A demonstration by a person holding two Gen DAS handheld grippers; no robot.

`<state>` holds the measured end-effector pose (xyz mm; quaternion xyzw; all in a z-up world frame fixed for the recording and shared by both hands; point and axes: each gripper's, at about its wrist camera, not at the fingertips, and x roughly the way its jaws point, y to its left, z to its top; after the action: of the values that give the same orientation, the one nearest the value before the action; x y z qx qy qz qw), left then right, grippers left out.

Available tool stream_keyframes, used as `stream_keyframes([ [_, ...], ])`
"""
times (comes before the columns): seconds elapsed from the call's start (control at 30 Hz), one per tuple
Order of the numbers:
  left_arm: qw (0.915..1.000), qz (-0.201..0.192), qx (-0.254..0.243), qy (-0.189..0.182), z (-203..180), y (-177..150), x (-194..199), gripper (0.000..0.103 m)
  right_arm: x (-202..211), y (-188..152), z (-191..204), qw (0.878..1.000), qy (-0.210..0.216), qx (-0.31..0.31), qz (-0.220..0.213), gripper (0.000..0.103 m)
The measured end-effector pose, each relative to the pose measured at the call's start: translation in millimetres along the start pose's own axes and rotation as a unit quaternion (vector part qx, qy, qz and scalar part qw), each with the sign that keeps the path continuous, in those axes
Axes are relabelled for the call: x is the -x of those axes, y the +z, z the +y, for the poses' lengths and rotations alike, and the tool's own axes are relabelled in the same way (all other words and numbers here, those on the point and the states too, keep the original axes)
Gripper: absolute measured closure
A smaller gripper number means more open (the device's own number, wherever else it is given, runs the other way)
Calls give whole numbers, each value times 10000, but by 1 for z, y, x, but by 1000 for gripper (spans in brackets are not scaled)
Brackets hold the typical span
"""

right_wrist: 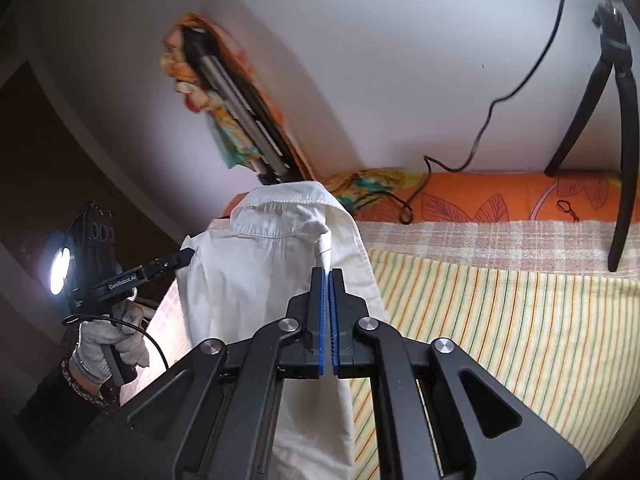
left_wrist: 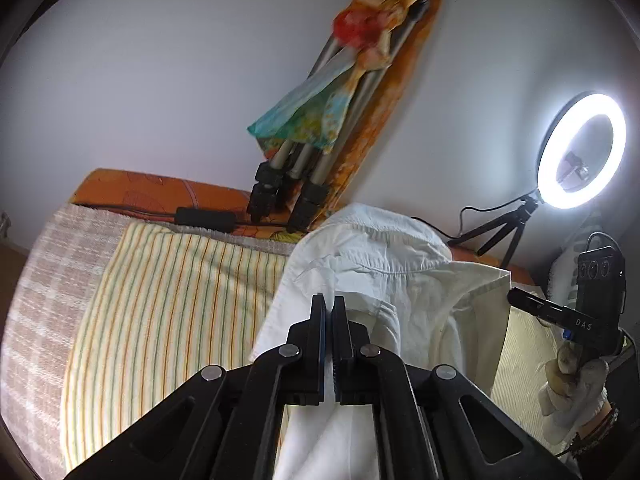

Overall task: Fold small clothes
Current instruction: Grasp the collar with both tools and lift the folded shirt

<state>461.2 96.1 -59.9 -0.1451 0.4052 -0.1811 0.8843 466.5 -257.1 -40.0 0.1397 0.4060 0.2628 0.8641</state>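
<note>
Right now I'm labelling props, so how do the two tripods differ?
The large tripod has silvery legs folded together, leans on the wall, and is draped in colourful cloth. The small tripod is all black, stands with legs spread, and carries the lit ring light. Both rest at the bed's wall edge.

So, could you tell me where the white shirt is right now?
The white shirt is pinched between both grippers, the left gripper and the right gripper, over the striped cloth, in front of the draped tripod.
</note>
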Motion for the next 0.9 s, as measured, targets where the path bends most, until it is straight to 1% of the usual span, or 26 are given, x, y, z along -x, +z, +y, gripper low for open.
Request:
stream_keyframes([
  [0.23,9992,-270,-302,-1,-32,-10,57,103,42,-10,41,9991,-49,344,-232,101],
  [0.5,9972,-498,-555,53,-44,-45,122,103,99,-41,78,9975,-60,530,-469,101],
  [0.63,9964,-536,-651,85,-47,-73,147,103,116,-67,93,9965,-99,674,-481,101],
  [0.67,9967,-463,-653,106,-48,-80,151,103,120,-75,98,9962,-118,724,-478,101],
  [0.7,9965,-478,-669,115,-49,-88,156,103,125,-84,101,9958,-125,769,-472,101],
  [0.8,9962,-512,-699,130,-49,-117,170,103,136,-112,109,9953,-138,845,-448,101],
  [0.9,9962,-422,-736,197,-45,-149,175,103,143,-144,110,9947,-237,936,-350,101],
])
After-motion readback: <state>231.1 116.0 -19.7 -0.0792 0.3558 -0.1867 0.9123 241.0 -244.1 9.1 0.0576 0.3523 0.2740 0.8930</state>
